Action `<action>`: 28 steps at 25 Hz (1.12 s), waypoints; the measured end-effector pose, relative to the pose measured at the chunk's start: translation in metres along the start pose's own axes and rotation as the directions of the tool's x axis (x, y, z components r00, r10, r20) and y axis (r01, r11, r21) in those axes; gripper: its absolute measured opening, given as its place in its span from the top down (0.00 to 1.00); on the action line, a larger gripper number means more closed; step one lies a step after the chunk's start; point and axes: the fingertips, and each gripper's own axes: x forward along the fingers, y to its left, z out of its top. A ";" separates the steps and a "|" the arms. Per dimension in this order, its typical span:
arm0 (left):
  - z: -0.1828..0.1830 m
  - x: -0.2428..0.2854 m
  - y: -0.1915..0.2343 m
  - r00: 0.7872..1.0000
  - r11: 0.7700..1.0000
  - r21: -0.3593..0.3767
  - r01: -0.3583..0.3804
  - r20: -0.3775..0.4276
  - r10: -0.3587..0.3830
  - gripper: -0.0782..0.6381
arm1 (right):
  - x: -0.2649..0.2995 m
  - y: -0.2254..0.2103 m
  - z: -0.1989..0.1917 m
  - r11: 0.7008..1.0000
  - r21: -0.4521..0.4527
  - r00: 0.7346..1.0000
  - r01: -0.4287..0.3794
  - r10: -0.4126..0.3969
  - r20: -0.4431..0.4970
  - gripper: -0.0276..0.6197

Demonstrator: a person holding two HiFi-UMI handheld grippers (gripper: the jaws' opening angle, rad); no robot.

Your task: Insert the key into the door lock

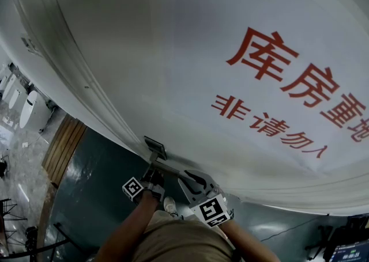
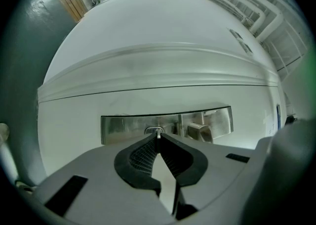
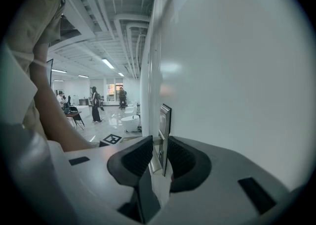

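Left gripper is clenched on the key; only a thin sliver of blade shows past the closed pads, low centre of the left gripper view; its tip sits right at the keyhole in the steel lock plate; how deep it has gone cannot be told.

Right gripper has its jaws either side of the door handle and looks clamped on it, lower centre of the right gripper view; in the head view both grippers crowd the lock at bottom centre, under the white door.

Risks, as judgement:
- so little blade shows that a small tilt of the left gripper could jam the tip on the keyhole rim, or skate it across the plate;
- the key is flat and thin; pushing off-axis could twist it in the pads or make it slip back into the jaws;
- if the teeth face the wrong way it will stop short; forcing could bend it;
- a pull from the right gripper could depress the handle or swing the door, dragging the keyhole off line.
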 end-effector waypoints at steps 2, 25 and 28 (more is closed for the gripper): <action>0.000 0.001 -0.001 1.000 1.000 -0.009 0.008 0.006 -0.008 0.85 | 0.000 0.001 0.000 1.000 0.000 1.000 -0.002 0.002 0.001 0.81; 0.001 0.008 -0.001 1.000 1.000 -0.010 0.016 0.009 -0.016 0.85 | -0.001 0.000 -0.003 1.000 -0.001 1.000 0.000 0.000 -0.011 0.81; 0.000 0.008 -0.002 1.000 0.999 0.030 0.009 -0.004 -0.009 0.85 | 0.000 0.002 -0.002 1.000 -0.004 1.000 -0.002 0.002 -0.007 0.81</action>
